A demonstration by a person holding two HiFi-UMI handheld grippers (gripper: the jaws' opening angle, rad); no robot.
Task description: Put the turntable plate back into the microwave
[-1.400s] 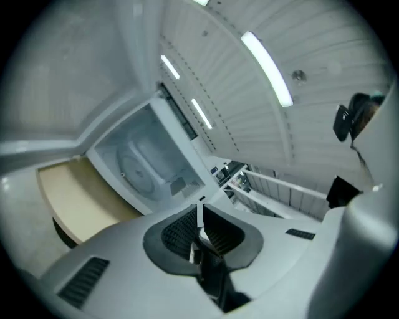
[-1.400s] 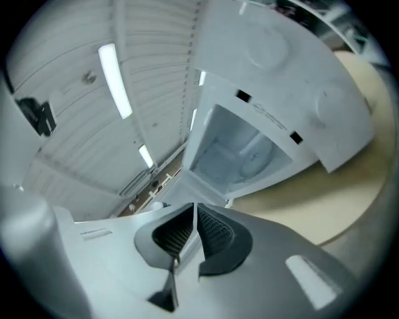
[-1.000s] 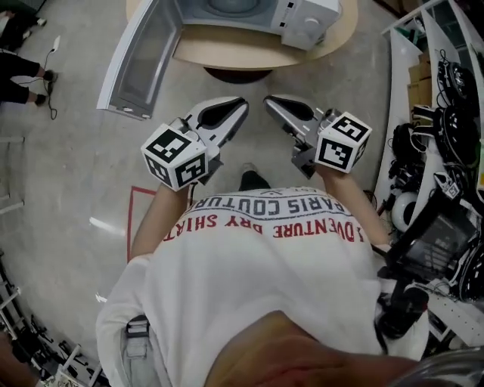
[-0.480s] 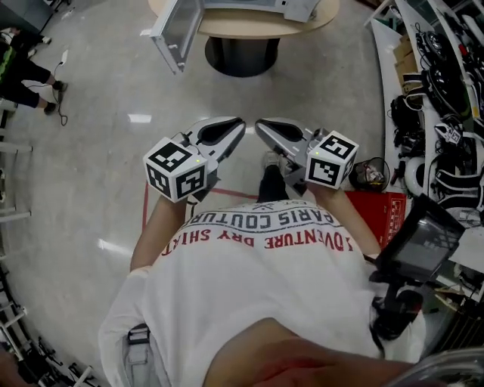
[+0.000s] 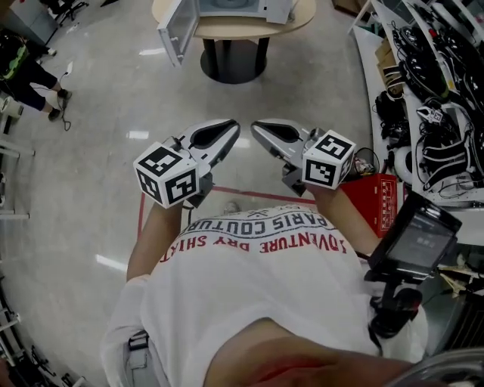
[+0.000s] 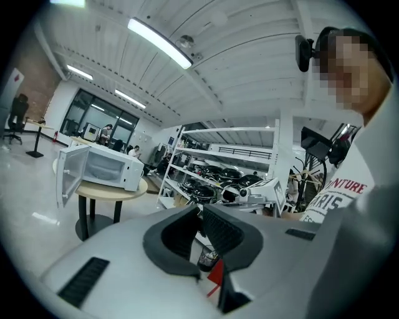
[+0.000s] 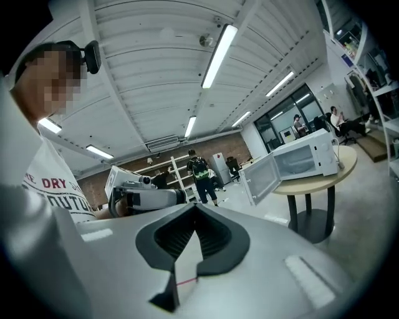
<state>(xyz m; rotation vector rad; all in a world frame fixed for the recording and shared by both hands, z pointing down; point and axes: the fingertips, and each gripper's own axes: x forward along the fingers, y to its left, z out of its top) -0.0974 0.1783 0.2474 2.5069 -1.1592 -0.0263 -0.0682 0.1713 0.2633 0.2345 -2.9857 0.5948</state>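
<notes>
Floor [image 5: 91, 106] fills most of the head view, a wide pale stretch between me and the round table [image 5: 234, 26] at the top centre of the frame. On that table sits the microwave [image 5: 231, 6], cut off by the top edge, with its door [image 5: 178, 30] swung open toward the upper left. I stand well apart from it, too far to reach inside.

Both tools hang in front of my chest at mid-frame, tips pointing toward each other. My left gripper [image 5: 235, 126] has its jaws pressed together at the tips with nothing between them. My right gripper [image 5: 255, 127] is closed the same way and just as empty.

I cannot find the turntable plate in any view. In both gripper views the open cavity is too small and dim to show whether the plate lies inside. With nothing in either gripper, I judge that either the plate is already in place or it has not yet been fetched from somewhere out of frame. I cannot tell which.
</notes>
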